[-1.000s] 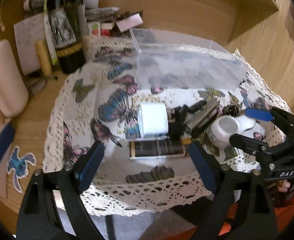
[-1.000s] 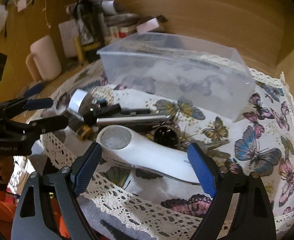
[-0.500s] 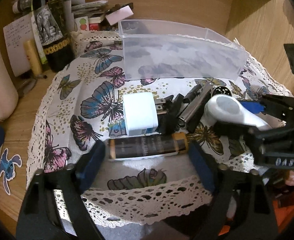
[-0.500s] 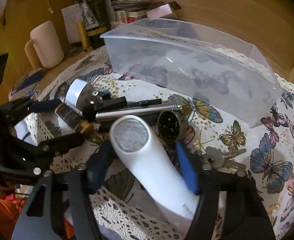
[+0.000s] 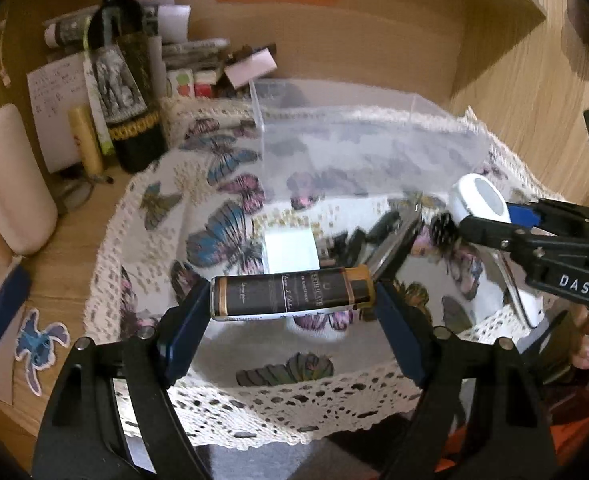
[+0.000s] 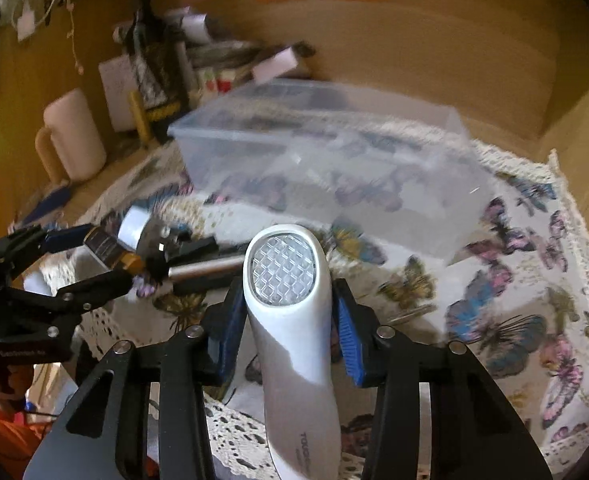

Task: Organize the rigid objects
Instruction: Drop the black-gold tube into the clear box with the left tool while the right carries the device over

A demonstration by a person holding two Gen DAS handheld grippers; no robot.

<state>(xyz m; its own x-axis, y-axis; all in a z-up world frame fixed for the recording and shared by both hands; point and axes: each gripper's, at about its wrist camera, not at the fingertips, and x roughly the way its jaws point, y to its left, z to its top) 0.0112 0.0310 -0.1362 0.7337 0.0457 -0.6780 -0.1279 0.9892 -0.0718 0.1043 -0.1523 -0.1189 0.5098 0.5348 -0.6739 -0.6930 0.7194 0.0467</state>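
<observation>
Two handheld grippers work over a round table covered with a white butterfly-print cloth edged in lace.

The left gripper is clenched on a dark tube with a gold cap. The tube lies crosswise between the blue pads, one pad on each end, and is lifted just above the cloth.

The right gripper is clamped around a white handheld device, squeezing its neck from both sides. The device points away from the camera, with a round, faceted clear window at its raised head. In the left view the same device shows at the right, raised off the cloth.

Behind both grippers, a clear plastic bin stands on the cloth near the table's far side.

Between the grippers and the bin, a small pile rests on the cloth: a white charger block and a silver metal tool among blurred dark pieces.

At the far left, off the cloth, stand a dark bottle and a pale pink mug.
</observation>
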